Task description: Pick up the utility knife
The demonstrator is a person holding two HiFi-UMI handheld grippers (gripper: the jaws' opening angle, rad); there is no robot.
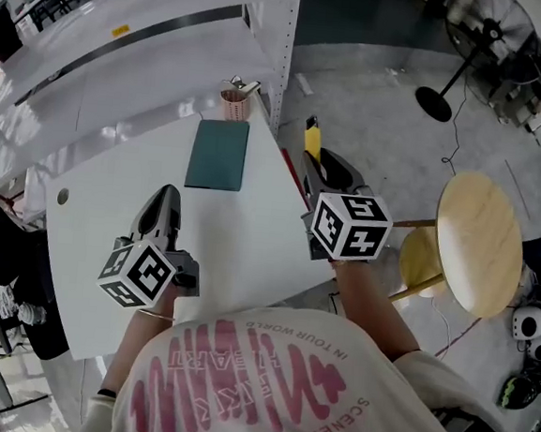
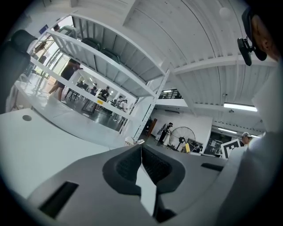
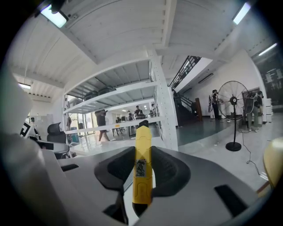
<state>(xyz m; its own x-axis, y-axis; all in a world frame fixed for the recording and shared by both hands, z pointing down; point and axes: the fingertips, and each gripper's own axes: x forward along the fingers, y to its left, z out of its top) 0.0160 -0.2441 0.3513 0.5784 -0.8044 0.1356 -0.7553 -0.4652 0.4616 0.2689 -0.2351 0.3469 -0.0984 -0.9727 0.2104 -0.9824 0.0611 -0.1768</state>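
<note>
Just off the right edge of the white table (image 1: 239,255), the right gripper (image 1: 324,168) was clamped on the yellow utility knife (image 3: 143,163), holding it up clear of it. Over that table's near side, the left gripper (image 2: 141,149) hung with jaws pinched together, empty.

In the head view only the yellow front end of the utility knife (image 1: 312,141) shows; the rest is hidden inside the right gripper (image 1: 316,160) and behind its body. The person's shirt (image 1: 265,389) covers the near edge of the table (image 1: 101,214). What stands in the pink cup (image 1: 234,105) is too small to tell, and the distant people (image 3: 103,120) in the right gripper view are too small to make out.
</note>
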